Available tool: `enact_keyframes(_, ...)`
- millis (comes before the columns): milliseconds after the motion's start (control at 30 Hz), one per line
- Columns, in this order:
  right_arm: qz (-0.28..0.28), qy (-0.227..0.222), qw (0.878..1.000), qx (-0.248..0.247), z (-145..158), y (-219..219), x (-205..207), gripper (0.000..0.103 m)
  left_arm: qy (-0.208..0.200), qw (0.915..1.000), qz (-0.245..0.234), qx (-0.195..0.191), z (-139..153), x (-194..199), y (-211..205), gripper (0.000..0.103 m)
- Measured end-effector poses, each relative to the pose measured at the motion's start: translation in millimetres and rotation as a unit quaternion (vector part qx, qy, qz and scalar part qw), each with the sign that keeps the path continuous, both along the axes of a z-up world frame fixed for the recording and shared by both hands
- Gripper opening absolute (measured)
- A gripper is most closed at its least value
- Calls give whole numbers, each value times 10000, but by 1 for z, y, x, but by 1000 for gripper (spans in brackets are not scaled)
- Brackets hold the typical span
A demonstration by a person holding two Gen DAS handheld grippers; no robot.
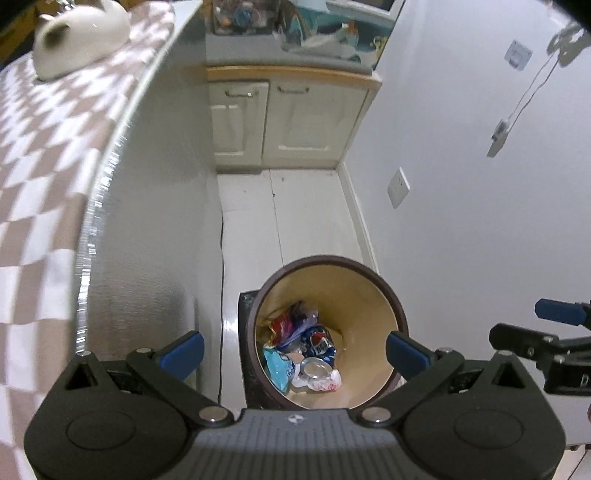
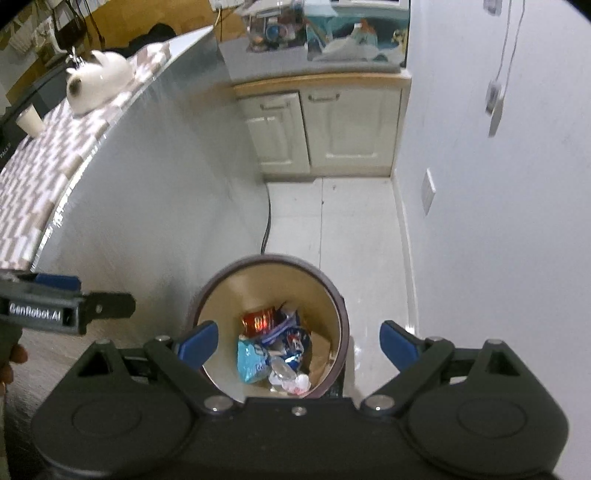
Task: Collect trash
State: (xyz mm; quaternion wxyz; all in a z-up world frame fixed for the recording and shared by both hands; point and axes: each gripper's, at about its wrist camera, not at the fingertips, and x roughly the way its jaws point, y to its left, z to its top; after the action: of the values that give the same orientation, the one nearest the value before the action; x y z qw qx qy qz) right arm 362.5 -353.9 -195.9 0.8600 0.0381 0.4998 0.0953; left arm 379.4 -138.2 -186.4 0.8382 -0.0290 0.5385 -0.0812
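A round trash bin (image 1: pixel 373 295) with a dark rim and cream inside stands on the floor between the counter and the wall. Inside lie a crushed blue can (image 1: pixel 319 343), a red wrapper (image 1: pixel 282 325), a light blue packet (image 1: pixel 277 365) and a crumpled white piece (image 1: pixel 325 384). My left gripper (image 1: pixel 295 350) hovers above the bin, open and empty. The right wrist view shows the same bin (image 2: pixel 325 299) with its trash (image 2: pixel 273 347). My right gripper (image 2: pixel 299 341) also hangs over it, open with nothing between its fingers. Each gripper shows at the edge of the other's view.
A tall counter (image 1: pixel 155 184) with a checkered cloth (image 1: pixel 44 147) rises at left, carrying a white cat-shaped ornament (image 1: pixel 81 33) and a white cup (image 2: pixel 31 120). Cream cabinet doors (image 1: pixel 288 122) close the far end. A wall (image 1: pixel 480 184) with sockets and a hanging cable runs at right.
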Motion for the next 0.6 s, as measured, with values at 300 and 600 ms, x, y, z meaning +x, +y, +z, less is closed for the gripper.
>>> enact_keyframes(300, -103, -264, 9996, -44, 49, 10, -23, 103, -387, 9991, 150, -107, 51, -34, 17, 103)
enact_keyframes(600, -178, -487, 9985, -161, 85, 26, -62, 103, -743, 9972, 96, 60, 97, -84, 35, 103)
